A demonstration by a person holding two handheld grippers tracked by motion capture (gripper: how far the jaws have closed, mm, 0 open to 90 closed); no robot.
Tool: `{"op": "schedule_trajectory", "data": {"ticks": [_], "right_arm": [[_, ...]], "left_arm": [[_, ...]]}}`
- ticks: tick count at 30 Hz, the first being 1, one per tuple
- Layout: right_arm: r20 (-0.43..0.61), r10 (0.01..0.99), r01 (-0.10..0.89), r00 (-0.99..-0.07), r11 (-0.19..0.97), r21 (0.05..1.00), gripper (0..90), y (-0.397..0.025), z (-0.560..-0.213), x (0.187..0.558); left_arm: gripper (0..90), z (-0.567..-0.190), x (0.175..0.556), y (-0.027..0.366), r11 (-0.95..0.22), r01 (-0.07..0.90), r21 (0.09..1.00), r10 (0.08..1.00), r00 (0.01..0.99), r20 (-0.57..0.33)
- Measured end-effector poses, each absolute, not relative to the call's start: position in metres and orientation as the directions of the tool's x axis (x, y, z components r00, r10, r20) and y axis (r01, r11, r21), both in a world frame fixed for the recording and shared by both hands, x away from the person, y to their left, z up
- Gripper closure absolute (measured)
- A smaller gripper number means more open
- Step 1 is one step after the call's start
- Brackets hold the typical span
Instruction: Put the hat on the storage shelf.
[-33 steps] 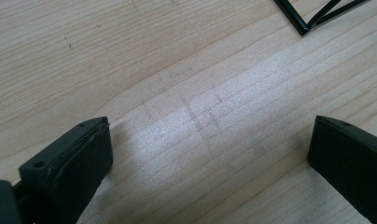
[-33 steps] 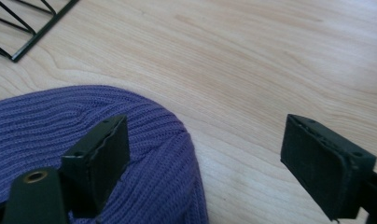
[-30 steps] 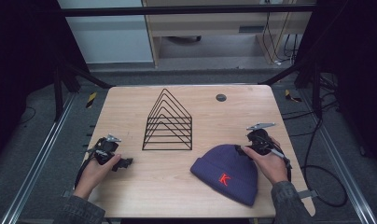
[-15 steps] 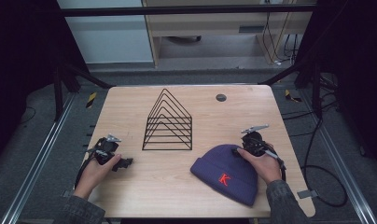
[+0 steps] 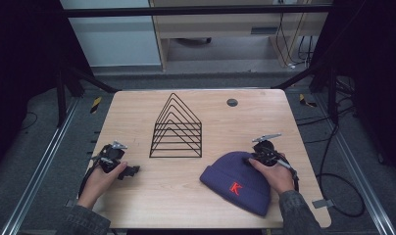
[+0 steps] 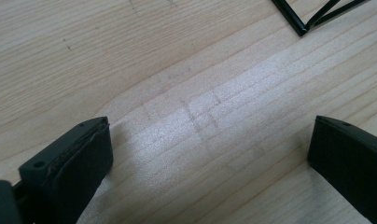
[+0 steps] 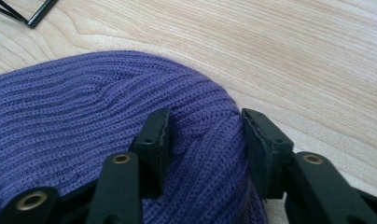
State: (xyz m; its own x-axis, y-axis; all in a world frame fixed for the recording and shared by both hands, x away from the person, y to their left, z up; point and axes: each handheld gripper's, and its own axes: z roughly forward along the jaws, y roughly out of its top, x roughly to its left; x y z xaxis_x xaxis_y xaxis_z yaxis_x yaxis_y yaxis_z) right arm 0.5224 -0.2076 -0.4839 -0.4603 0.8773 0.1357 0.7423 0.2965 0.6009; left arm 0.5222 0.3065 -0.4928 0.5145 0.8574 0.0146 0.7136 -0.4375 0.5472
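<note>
My right claw (image 7: 205, 140) has its jaws set around a fold at the crown of the purple knitted hat (image 7: 84, 121); the wool bulges between them, but I cannot tell if they press it yet. The hat (image 5: 235, 181) lies on the bench (image 5: 137, 117) at about 4 o'clock. My left claw (image 6: 210, 154) rests wide open over bare wood at 8 o'clock. The black wire rack (image 5: 176, 128) stands near the centre, and a small dark disc (image 5: 232, 102) lies at 1 o'clock.
</note>
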Motion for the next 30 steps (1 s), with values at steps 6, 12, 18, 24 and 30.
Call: {"op": "schedule_trajectory", "data": {"ticks": [6, 12, 18, 24, 30], "right_arm": [[0.142, 0.87, 0.74, -0.472, 0.303, 0.601, 65.1, -0.208, -0.483, 0.521], [0.143, 0.862, 0.732, -0.486, 0.312, 0.605, 74.7, -0.208, -0.482, 0.52], [0.126, 0.852, 0.703, -0.509, 0.326, 0.632, 79.0, -0.207, -0.476, 0.515], [0.106, 0.83, 0.637, -0.548, 0.332, 0.696, 79.2, -0.205, -0.455, 0.502], [0.067, 0.778, 0.52, -0.625, 0.35, 0.779, 79.2, -0.194, -0.414, 0.476]], "left_arm": [[0.0, -0.493, 0.522, 0.306, -0.437, 0.714, 0.548, 0.858, 0.514, 0.014], [0.0, -0.493, 0.522, 0.306, -0.436, 0.713, 0.549, 0.858, 0.514, 0.015], [0.0, -0.493, 0.522, 0.306, -0.448, 0.708, 0.546, 0.851, 0.525, 0.016], [5.4, -0.489, 0.522, 0.305, -0.445, 0.702, 0.556, 0.85, 0.527, 0.014], [3.2, -0.476, 0.518, 0.304, -0.423, 0.649, 0.632, 0.844, 0.536, 0.013]]}}
